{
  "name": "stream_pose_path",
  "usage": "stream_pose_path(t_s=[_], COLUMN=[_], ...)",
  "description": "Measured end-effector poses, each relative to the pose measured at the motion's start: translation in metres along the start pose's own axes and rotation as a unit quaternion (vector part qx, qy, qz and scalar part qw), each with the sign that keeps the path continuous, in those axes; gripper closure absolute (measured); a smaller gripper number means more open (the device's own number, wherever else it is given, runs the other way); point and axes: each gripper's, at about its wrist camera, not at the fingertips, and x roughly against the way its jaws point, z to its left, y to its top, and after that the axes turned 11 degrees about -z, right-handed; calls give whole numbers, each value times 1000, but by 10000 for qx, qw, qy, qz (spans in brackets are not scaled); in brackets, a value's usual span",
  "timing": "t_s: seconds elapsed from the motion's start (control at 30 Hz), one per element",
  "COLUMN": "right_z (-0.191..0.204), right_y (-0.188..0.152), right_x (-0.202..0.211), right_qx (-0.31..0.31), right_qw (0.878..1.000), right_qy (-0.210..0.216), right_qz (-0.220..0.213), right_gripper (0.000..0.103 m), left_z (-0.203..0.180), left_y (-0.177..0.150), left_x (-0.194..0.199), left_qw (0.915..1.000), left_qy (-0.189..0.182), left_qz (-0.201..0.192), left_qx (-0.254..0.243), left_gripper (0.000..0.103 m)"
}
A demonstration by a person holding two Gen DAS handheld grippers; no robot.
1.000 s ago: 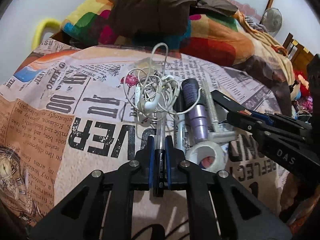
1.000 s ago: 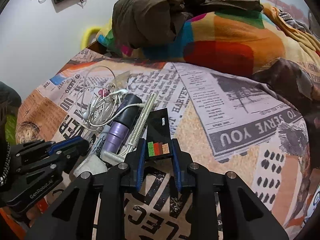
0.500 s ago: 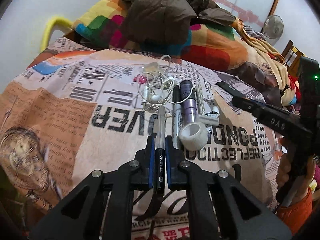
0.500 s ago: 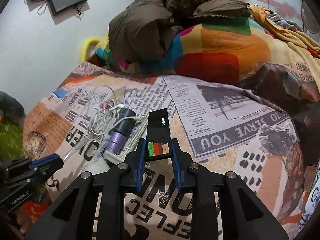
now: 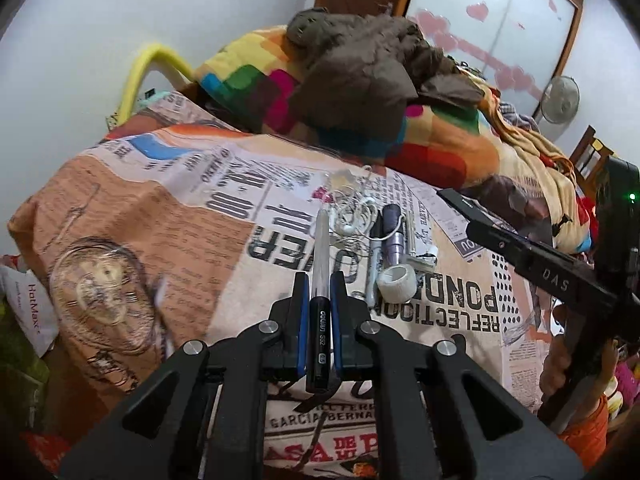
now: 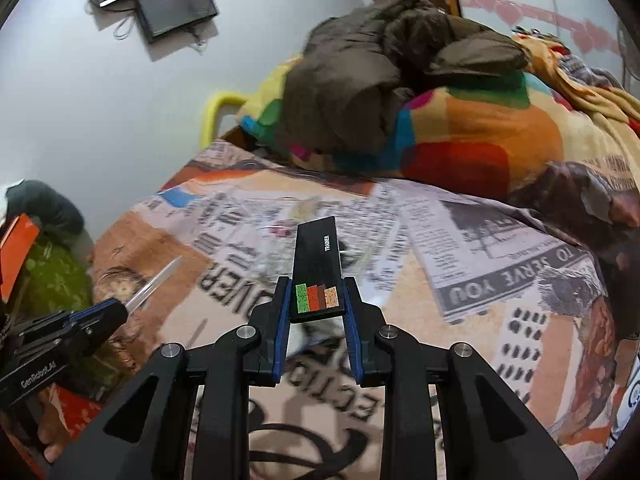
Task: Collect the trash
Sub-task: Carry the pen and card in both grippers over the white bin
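Observation:
My left gripper (image 5: 319, 280) is shut on a clear pen with a black cap (image 5: 321, 264), held above the newspaper-print bedspread (image 5: 168, 216). My right gripper (image 6: 318, 292) is shut on a flat black box with coloured squares (image 6: 318, 264), also lifted off the bed. The right gripper shows in the left wrist view (image 5: 532, 256) at the right, the left gripper in the right wrist view (image 6: 96, 316) at the lower left. On the bed lie tangled white earphones (image 5: 354, 216), a marker (image 5: 374, 256), a purple tube (image 5: 394, 236), a white razor (image 5: 416, 240) and a white tape roll (image 5: 398, 282).
A colourful quilt (image 5: 440, 140) with a brown jacket (image 5: 360, 68) is piled at the bed's far end. A yellow bed rail (image 5: 148, 68) stands at the far left. A white bag (image 5: 32, 312) and green clutter (image 6: 56, 276) lie beside the bed's left edge.
Both grippers have lifted up and back from the bed with the pen and the black box. The items on the bedspread look smaller and farther away.

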Motion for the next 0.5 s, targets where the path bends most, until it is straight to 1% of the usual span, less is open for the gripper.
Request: stream_pose_path(t_s=[0.17,0.3,0.5], right_z=[48,93,142], right_y=[-2,-9,-22], right_x=[10,20,34], right_qx=[307,579,698], right_qw=[9989,9963,9924], right_qy=[342,633,1006], right_qz=[-56,-56,74], right_gripper=[81,81,81], left_z=[18,38,73], left_y=[1,1,-2], left_x=[32,66,118], left_qw=[9998,9990,9967], left_qy=[133,328,590], left_qz=[-135,-268,-463], left_qx=[102,121,312], left_gripper=[94,94,94])
